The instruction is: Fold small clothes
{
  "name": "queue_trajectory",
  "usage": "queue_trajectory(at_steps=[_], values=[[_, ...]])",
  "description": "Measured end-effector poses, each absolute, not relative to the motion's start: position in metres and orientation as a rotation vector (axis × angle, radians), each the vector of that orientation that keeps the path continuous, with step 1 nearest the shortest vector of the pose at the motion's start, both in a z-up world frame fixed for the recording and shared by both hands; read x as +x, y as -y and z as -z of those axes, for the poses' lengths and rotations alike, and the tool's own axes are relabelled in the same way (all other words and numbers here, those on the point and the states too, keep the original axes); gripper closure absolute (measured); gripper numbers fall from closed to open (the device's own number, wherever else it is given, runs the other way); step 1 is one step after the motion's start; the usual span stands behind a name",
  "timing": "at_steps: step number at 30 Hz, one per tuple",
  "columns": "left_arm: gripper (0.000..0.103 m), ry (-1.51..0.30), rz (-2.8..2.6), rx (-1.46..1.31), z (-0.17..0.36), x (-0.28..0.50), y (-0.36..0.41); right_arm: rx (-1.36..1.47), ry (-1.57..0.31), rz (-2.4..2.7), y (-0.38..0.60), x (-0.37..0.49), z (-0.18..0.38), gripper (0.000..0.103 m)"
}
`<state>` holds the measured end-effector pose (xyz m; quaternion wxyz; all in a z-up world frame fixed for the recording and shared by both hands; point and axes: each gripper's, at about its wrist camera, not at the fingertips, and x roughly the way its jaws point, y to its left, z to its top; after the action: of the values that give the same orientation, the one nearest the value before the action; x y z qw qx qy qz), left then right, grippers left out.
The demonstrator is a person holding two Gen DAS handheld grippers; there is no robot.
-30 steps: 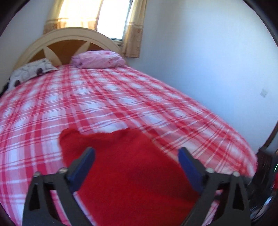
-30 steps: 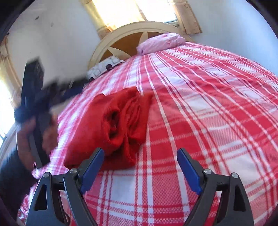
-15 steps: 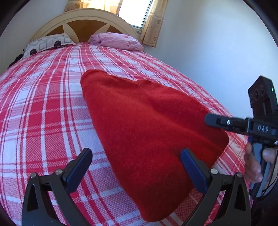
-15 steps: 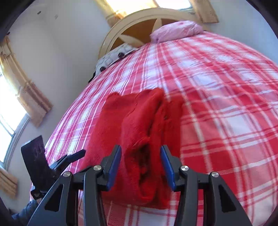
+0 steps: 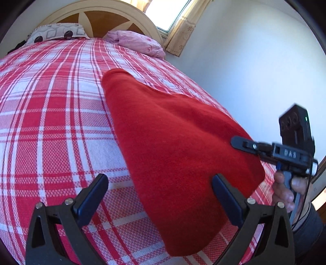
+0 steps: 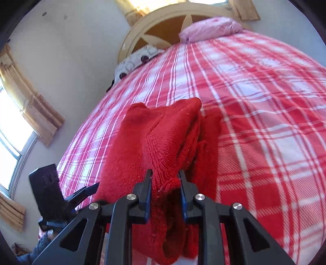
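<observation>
A red knitted garment [image 5: 173, 142] lies folded lengthwise on the red-and-white plaid bed [image 5: 51, 126]. My left gripper [image 5: 161, 189] hovers open over its near end; the cloth runs between the fingers without being touched. In the right wrist view, my right gripper [image 6: 165, 177] has its jaws closing on the garment's [image 6: 163, 138] near edge. Bunched knit fills the gap and the pads press on it. The left view shows the right gripper [image 5: 238, 142] from the side at the cloth's right edge. The left gripper [image 6: 89, 189] shows at the lower left of the right view.
A pink pillow [image 5: 138, 42] and a patterned grey pillow [image 5: 57, 33] lie against the arched headboard [image 5: 97, 12]. A white wall [image 5: 254, 61] runs along the bed's right side. Curtained windows [image 6: 12, 126] flank the bed. A hand [image 5: 285, 189] holds the right gripper's handle.
The right gripper's jaws went from wide apart to narrow, now on the garment's near edge. The left gripper dropped closer to the bed and rolled, and the garment now looms larger.
</observation>
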<state>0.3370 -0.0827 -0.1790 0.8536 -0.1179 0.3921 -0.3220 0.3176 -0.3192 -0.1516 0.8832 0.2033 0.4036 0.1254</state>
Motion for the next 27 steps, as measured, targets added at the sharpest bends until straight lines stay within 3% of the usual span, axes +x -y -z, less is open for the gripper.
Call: queue_trajectory(at_steps=[5,7,8,15,18,21,24,27], values=[[0.000,-0.868,0.682,-0.180,0.183,0.335,0.096,0.355,-0.836,-0.230,0.323,0.306,0.169,0.077],[0.000,-0.867,0.669,-0.145,0.182,0.332,0.100,0.379,-0.831,-0.206,0.330,0.313,0.168,0.046],[0.000,-0.867,0.664,-0.130,0.182,0.331,0.102,0.382,-0.828,-0.190,0.332,0.315,0.166,0.040],[0.000,-0.854,0.661,-0.140,0.181,0.329,0.097,0.299,-0.655,-0.253,0.317,0.310,0.115,0.040],[0.000,-0.867,0.656,-0.123,0.183,0.328,0.099,0.240,-0.738,-0.325,0.297,0.324,0.122,0.040],[0.000,-0.888,0.646,-0.072,0.185,0.328,0.106,0.208,-0.922,-0.181,0.302,0.351,0.164,0.040],[0.000,-0.881,0.634,-0.007,0.182,0.321,0.111,0.367,-0.987,-0.149,0.327,0.358,0.186,0.030],[0.000,-0.841,0.637,-0.041,0.177,0.316,0.101,0.428,-0.941,-0.155,0.337,0.347,0.179,0.030]])
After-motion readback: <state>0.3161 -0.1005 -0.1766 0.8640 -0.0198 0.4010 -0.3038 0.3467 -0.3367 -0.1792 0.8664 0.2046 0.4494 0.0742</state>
